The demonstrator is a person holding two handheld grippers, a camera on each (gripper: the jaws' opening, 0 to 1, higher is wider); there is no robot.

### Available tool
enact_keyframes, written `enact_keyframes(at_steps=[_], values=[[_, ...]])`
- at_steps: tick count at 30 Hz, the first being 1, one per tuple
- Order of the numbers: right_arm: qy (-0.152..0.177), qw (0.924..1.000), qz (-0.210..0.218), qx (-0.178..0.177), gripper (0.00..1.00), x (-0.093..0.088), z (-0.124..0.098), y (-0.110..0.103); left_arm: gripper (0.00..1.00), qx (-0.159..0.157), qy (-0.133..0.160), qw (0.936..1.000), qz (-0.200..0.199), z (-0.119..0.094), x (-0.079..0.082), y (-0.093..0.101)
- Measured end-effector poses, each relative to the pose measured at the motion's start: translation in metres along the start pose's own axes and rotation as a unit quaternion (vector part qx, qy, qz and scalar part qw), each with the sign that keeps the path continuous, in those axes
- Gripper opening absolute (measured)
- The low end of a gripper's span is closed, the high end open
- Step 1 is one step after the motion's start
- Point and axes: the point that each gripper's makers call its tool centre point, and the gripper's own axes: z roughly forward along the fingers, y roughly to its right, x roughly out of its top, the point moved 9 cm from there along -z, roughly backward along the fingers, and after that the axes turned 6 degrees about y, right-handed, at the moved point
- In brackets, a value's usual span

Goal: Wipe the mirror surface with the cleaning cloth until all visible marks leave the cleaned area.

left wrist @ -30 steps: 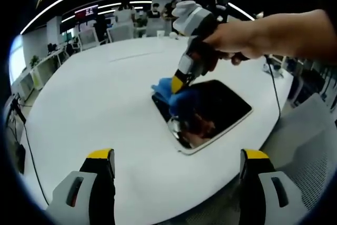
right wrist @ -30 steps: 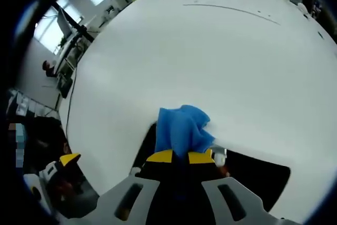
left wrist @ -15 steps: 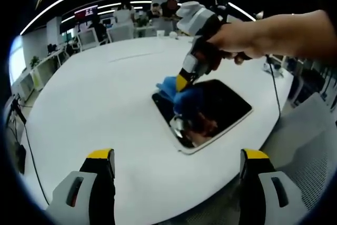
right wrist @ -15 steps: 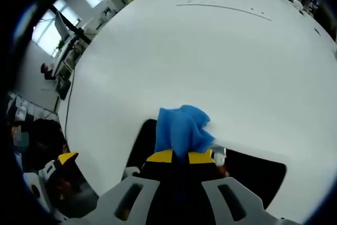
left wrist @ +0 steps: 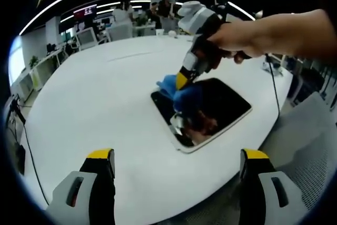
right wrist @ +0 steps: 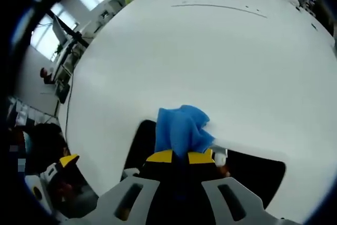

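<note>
Wiping calls for the right gripper (left wrist: 181, 80) to keep its jaws pinched on the blue cleaning cloth (right wrist: 181, 130) and press it flat on the dark mirror (left wrist: 221, 104), which lies on the white round table (left wrist: 95, 104) near its edge; overlapping strokes toward the smeared near corner would suit. The left gripper (left wrist: 176, 156) hovers back, jaws spread, holding nothing

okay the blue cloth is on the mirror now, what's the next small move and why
Probably drag the right tongs, shut on the blue cloth, across the mirror toward its near end. The cloth sits at the far corner, and the smeared-looking patch near the other end looks unwiped.
</note>
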Motion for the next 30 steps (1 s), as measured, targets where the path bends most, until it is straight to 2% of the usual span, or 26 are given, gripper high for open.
enact_keyframes(at_steps=[3,5,10,21,24,25,30], values=[[0.005,1.0000,-0.004,-0.008,0.02,-0.003,-0.002,-0.003,0.99,0.000,0.000,1.0000,0.000,0.000,0.000,0.000],[0.001,0.9999,0.015,-0.001,0.02,-0.004,-0.003,-0.003,0.99,-0.001,-0.001,1.0000,0.000,0.000,0.000,0.000],[0.002,0.9999,0.016,-0.001,0.01,-0.005,-0.001,-0.003,0.99,-0.004,-0.004,1.0000,0.004,0.000,0.000,0.001],[0.003,1.0000,0.000,0.000,0.02,-0.015,-0.004,-0.011,0.99,-0.003,-0.003,1.0000,0.000,0.002,-0.001,0.000],[0.000,1.0000,-0.007,-0.001,0.02,-0.017,-0.003,-0.012,1.00,-0.001,0.006,1.0000,-0.006,0.001,0.001,0.000],[0.000,1.0000,-0.007,-0.002,0.02,-0.018,-0.003,-0.013,1.00,-0.002,0.019,0.9997,-0.016,0.000,0.004,0.000],[-0.001,1.0000,-0.006,-0.001,0.02,-0.022,-0.002,-0.013,1.00,0.001,0.013,0.9999,-0.011,0.000,0.003,0.000]])
